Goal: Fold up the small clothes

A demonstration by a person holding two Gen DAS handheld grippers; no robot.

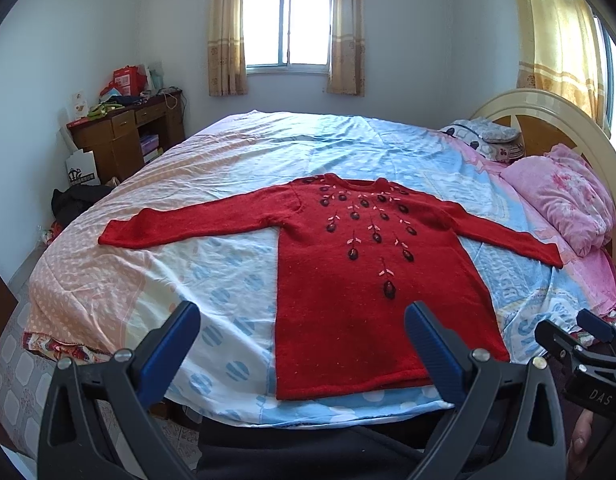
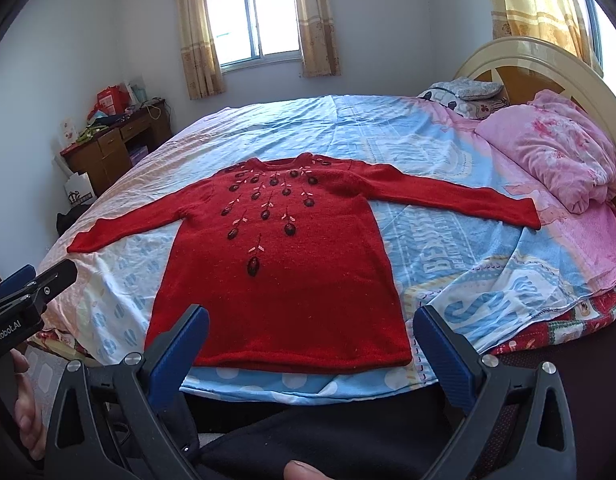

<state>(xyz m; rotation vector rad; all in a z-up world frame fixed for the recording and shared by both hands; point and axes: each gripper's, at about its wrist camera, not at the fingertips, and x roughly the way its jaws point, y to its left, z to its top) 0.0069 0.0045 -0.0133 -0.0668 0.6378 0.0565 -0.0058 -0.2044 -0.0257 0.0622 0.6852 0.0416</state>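
Red knitted sweater (image 1: 348,280) with long sleeves and dark embroidered flowers running down from the neckline lies spread flat, front up, on the bed sheet (image 1: 227,184), a patchwork of pale blue, white and peach dotted cotton. Its hem sits along the near edge of the bed, its collar points toward the far edge under the window (image 1: 287,26), and both sleeves stretch straight out sideways, one toward the foot end, the other toward the cream and brown wooden headboard (image 1: 548,120). A rumpled pink floral quilt (image 1: 564,196) is bunched at the headboard end, just beyond the cuff of that sleeve.

Both grippers hang off the near edge of the bed, clear of the fabric. The left gripper (image 1: 303,344) has its blue-padded jaws spread wide with nothing between them, lined up with the hem's left corner. The right gripper (image 2: 312,344) is likewise wide apart and empty, framing the middle and right part of the hem. A brown wooden desk (image 1: 127,136) piled with boxes stands in the far corner of the room.
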